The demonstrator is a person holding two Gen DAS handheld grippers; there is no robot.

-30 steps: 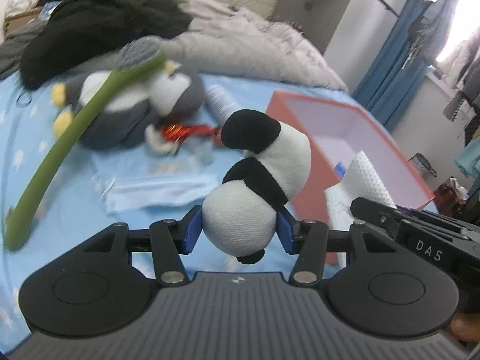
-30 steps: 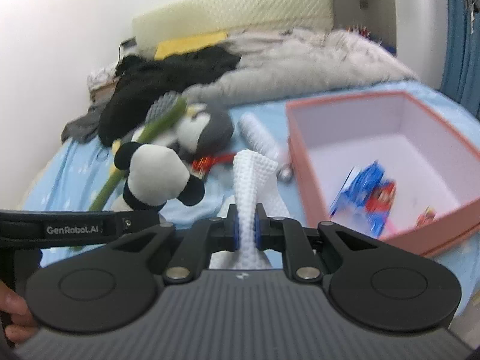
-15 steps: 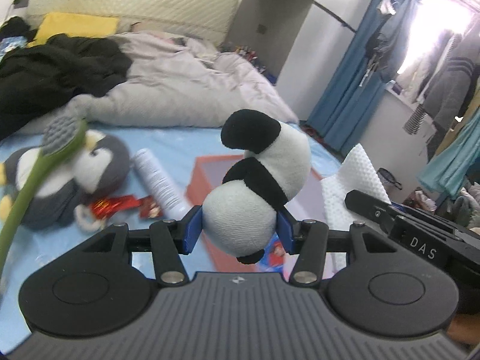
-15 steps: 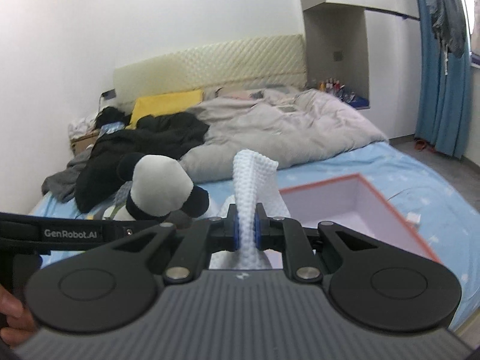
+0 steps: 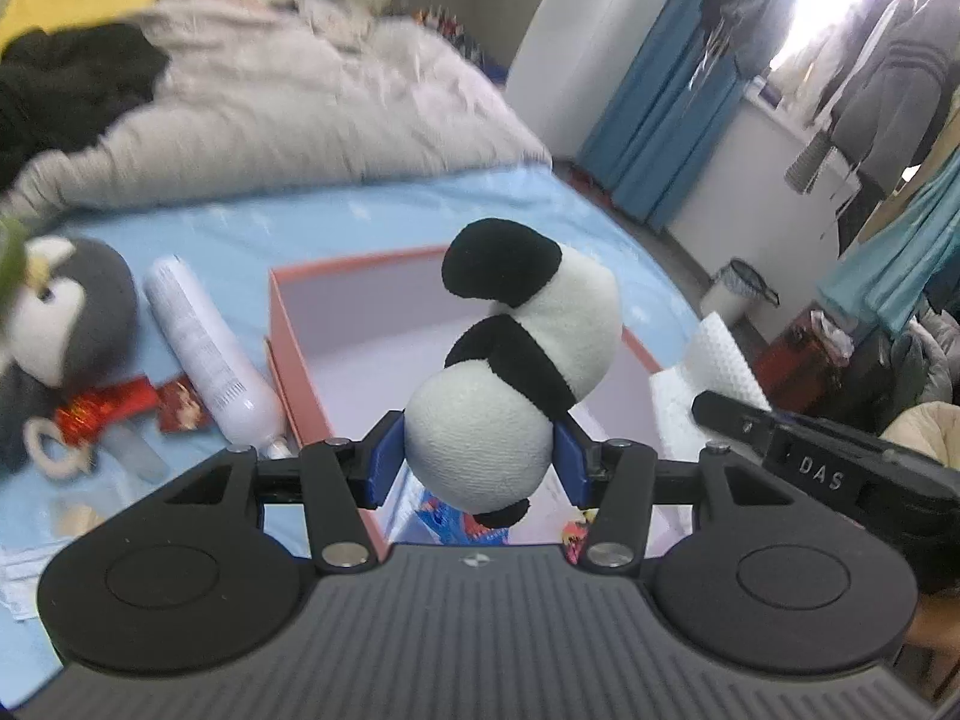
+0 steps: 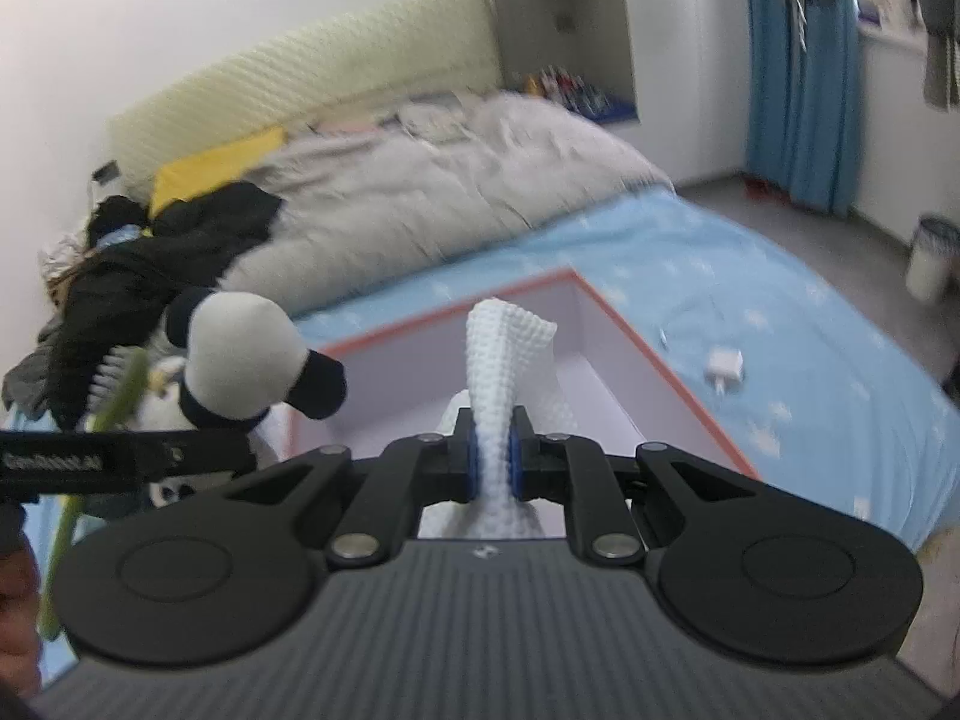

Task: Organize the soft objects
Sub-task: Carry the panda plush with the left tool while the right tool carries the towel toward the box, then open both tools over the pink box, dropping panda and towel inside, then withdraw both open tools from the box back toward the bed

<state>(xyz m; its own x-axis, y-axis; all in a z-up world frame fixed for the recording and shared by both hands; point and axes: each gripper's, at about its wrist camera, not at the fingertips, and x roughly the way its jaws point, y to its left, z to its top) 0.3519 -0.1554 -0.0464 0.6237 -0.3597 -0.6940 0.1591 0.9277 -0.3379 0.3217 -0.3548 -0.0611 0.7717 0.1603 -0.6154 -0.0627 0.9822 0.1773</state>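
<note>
My left gripper (image 5: 478, 461) is shut on a black-and-white panda plush (image 5: 510, 384), held above the open pink box (image 5: 288, 348) on the blue bed. In the right wrist view the panda plush (image 6: 246, 372) shows at the left, beside the left gripper's arm. My right gripper (image 6: 492, 463) is shut on a white textured cloth (image 6: 501, 360), which hangs over the pink box (image 6: 672, 378). The white cloth (image 5: 720, 354) also appears at the right of the left wrist view. A grey penguin plush (image 5: 66, 312) lies on the bed left of the box.
A white bottle (image 5: 204, 354) lies between the penguin and the box, with red wrappers (image 5: 114, 408) near it. Colourful packets (image 5: 456, 522) lie inside the box. A grey duvet (image 6: 432, 192), black clothes (image 6: 156, 252), a green brush (image 6: 114, 402) and a white charger (image 6: 726, 366) are on the bed.
Both grippers have travelled to the right, from beside the box to above it, still holding the panda and the cloth. The penguin and green brush slid to the left edge of view.
</note>
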